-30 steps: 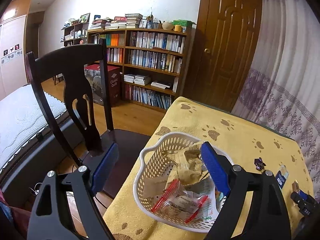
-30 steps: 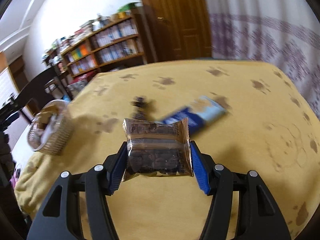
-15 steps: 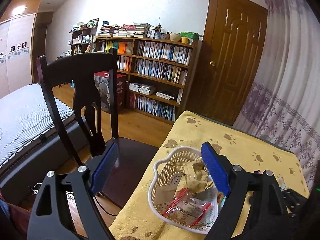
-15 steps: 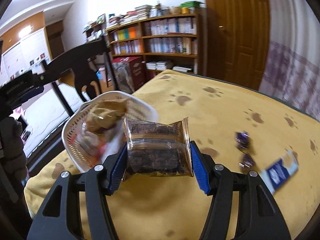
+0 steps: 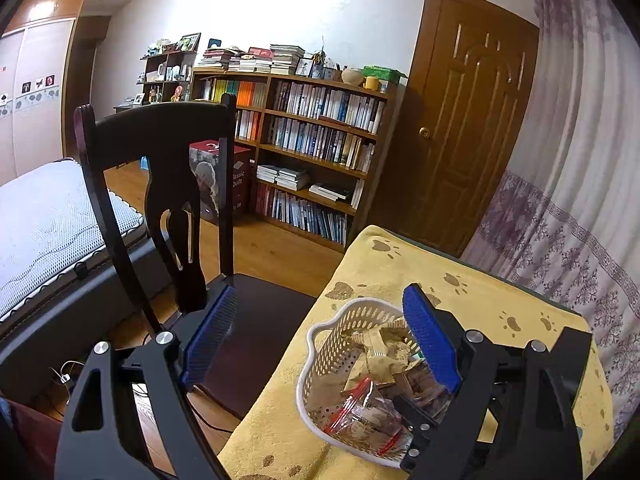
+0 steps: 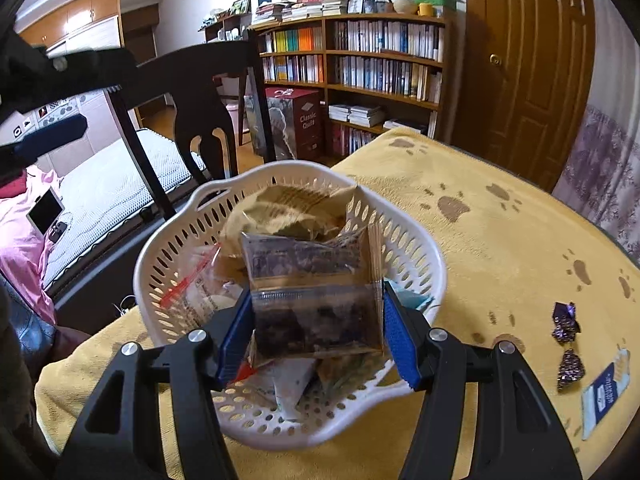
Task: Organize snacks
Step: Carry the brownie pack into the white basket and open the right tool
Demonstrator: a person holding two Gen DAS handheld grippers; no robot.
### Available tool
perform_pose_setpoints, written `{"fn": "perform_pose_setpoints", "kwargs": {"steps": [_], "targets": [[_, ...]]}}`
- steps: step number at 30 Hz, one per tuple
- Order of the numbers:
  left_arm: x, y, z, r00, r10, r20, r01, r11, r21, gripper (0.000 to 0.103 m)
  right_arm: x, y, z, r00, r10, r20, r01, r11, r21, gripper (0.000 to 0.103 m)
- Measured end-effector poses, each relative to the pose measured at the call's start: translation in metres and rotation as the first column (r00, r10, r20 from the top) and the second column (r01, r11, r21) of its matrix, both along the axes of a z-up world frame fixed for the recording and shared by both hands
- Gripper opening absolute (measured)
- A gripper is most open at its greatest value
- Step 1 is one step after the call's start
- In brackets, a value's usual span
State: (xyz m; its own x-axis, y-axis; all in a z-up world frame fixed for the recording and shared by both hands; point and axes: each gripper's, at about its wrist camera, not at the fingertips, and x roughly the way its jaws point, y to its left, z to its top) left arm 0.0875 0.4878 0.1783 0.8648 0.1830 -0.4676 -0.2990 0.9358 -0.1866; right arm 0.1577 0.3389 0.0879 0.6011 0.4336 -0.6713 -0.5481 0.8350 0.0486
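Since 0.5 s ago the right gripper (image 6: 316, 330) has carried the packet (image 6: 314, 292) from beside the basket (image 6: 416, 240) to directly over it, frame centre. Jaws clamp the packet's sides. Left gripper (image 5: 320, 336) hovers wide open, empty, lower frame.

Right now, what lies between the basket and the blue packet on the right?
In the right wrist view, only bare yellow cloth and two purple-wrapped candies lie between the basket and the blue packet; the candies sit close beside the packet.
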Motion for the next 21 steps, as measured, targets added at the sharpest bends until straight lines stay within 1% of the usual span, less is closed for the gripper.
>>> {"fn": "perform_pose_setpoints", "kwargs": {"steps": [3,5,6,7,8,12,16,21], "targets": [[0.0,0.001,-0.001,1.0,-0.005,0.0,0.005,1.0,0.005,0.086,0.002,0.0,0.0,1.0,0.008,-0.002,-0.008,1.0,0.008,0.061],[0.001,0.0,-0.001,1.0,-0.012,-0.003,0.012,1.0,0.009,0.086,0.003,0.0,0.0,1.0,0.024,-0.004,-0.024,1.0,0.009,0.064],[0.001,-0.001,-0.002,1.0,-0.013,-0.004,0.013,1.0,0.011,0.086,0.001,-0.001,0.001,1.0,0.026,0.003,-0.026,1.0,0.012,0.069],[0.001,-0.001,-0.002,1.0,-0.015,-0.005,0.015,1.0,0.012,0.086,0.001,-0.002,0.003,1.0,0.022,0.009,-0.022,1.0,0.016,0.078],[0.001,0.0,-0.002,1.0,-0.016,-0.004,0.016,1.0,0.012,0.086,-0.001,-0.004,0.005,1.0,0.02,0.014,-0.02,0.999,0.028,0.081],[0.001,0.001,-0.002,1.0,-0.011,-0.006,0.011,1.0,0.005,0.086,-0.007,-0.019,0.018,0.999,0.011,0.035,-0.014,0.996,0.093,0.081],[0.002,0.001,-0.003,1.0,-0.01,-0.006,0.01,1.0,0.004,0.086,-0.01,-0.035,0.027,0.999,-0.016,0.05,0.009,0.991,0.13,0.081],[0.001,-0.002,-0.001,1.0,-0.016,-0.006,0.016,1.0,0.009,0.086,-0.009,-0.057,0.028,0.993,-0.11,0.037,0.103,0.983,0.153,0.081]]}}
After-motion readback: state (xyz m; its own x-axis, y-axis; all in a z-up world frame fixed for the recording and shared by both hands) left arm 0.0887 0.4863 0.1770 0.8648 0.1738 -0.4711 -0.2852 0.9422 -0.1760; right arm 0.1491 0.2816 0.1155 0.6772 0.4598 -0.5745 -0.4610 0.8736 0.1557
